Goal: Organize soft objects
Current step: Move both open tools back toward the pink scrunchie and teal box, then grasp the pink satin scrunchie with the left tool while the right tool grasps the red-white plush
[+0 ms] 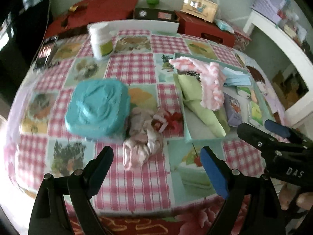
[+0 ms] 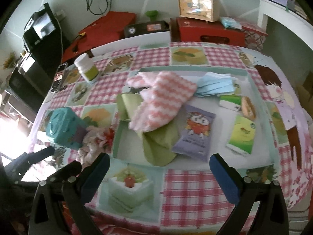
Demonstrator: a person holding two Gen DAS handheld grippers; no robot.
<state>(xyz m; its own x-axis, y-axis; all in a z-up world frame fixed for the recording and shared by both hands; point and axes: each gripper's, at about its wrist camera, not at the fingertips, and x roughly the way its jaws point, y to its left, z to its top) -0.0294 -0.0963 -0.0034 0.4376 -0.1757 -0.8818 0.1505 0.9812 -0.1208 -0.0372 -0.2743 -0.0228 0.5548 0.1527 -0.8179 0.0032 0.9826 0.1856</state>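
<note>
A pale green tray (image 1: 203, 140) (image 2: 117, 135) on the table holds a pink-and-white fluffy cloth (image 1: 212, 84) (image 2: 158, 101), a green cloth (image 1: 197, 101) (image 2: 158, 146), blue face masks (image 1: 236, 78) (image 2: 215, 85) and tissue packs (image 2: 195, 135). Left of the tray lie a pink satin scrunchie pile (image 1: 142, 137) (image 2: 93, 141) and a teal wipes pack (image 1: 97, 107) (image 2: 62, 127). My left gripper (image 1: 156, 166) is open and empty, just in front of the scrunchie pile. My right gripper (image 2: 159, 176) (image 1: 264, 129) is open and empty at the tray's near edge.
A white pill bottle (image 1: 99, 39) (image 2: 87, 68) and a phone (image 2: 59, 77) sit at the table's far left. Red boxes (image 2: 207, 30), a black box and a small case stand behind the table. A white shelf (image 1: 283, 39) is at the right.
</note>
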